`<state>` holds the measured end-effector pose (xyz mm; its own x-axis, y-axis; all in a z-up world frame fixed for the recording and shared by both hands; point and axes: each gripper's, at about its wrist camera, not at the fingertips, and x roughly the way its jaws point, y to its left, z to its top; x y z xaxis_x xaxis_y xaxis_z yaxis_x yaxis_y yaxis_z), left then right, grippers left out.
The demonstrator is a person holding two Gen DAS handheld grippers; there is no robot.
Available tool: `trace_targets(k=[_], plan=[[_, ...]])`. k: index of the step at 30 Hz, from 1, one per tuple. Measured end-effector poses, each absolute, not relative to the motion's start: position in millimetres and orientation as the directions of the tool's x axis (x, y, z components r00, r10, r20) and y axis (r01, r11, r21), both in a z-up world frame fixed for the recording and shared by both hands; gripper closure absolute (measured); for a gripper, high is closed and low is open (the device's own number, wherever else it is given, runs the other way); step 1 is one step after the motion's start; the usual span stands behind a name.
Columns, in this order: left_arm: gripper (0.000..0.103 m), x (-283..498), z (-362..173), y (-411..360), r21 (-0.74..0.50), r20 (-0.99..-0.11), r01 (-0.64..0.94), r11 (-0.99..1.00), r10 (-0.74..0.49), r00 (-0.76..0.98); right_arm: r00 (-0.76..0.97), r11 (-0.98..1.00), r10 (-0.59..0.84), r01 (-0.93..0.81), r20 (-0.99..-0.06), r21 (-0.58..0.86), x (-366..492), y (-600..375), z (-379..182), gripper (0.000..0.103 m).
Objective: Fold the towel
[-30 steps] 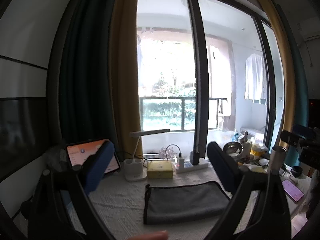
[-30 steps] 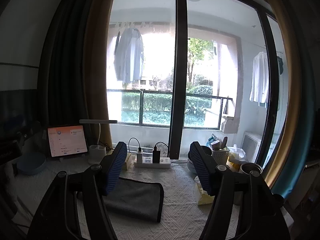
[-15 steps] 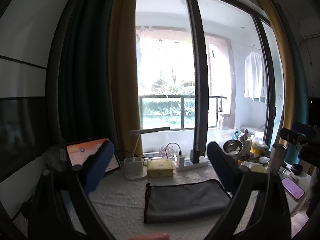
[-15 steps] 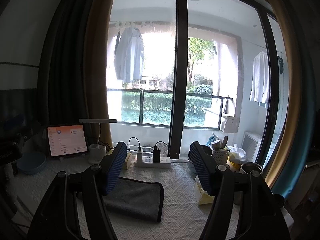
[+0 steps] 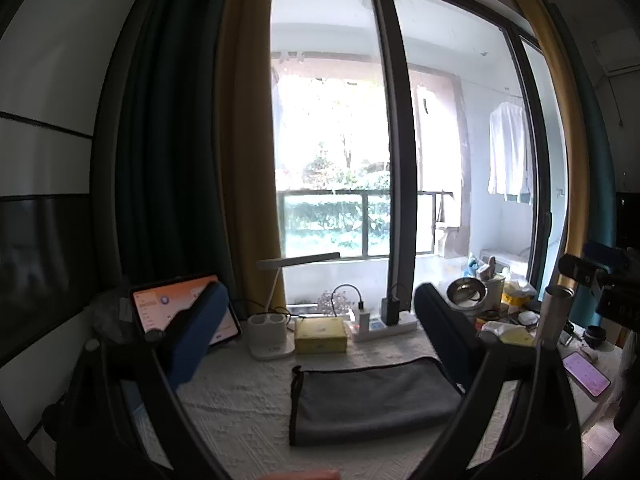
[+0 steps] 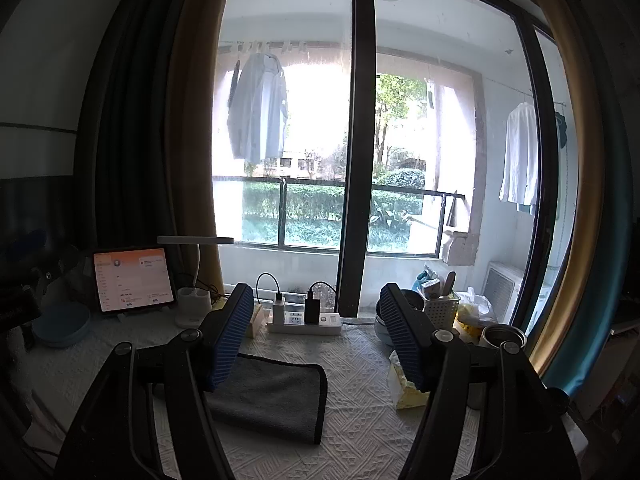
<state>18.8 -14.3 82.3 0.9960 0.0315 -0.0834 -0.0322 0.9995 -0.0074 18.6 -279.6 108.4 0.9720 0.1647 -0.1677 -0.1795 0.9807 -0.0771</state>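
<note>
A dark grey towel (image 5: pixel 372 398) lies flat on the white textured tablecloth (image 5: pixel 240 404), folded into a rectangle with a black hem. In the right wrist view the towel (image 6: pixel 268 396) lies low and left of centre, partly behind the left finger. My left gripper (image 5: pixel 320 320) is open and empty, held above and short of the towel. My right gripper (image 6: pixel 316 336) is open and empty, above the towel's right end. Neither touches the cloth.
Along the window stand a tablet (image 6: pixel 132 278), a white desk lamp (image 5: pixel 272 334), a yellow box (image 5: pixel 320 334) and a power strip (image 6: pixel 304 322). Bowls, a basket (image 6: pixel 440 310), a steel cup (image 6: pixel 502 336) and a tissue pack (image 6: pixel 408 388) crowd the right. A phone (image 5: pixel 586 374) lies far right.
Both grippers stay open and nearly still. The left wrist view has shifted slightly, the towel sitting a little higher in frame.
</note>
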Motion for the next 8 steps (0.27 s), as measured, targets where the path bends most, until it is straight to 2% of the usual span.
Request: trace_targets(k=[8], plan=[[0.007, 21.3, 84.3, -12.8, 0.011, -0.070, -0.024, 1.000, 0.024, 0.997, 0.971, 0.980, 0.166, -0.181, -0.170, -0.079, 20.4, -279.4, 107.7, 0.034]])
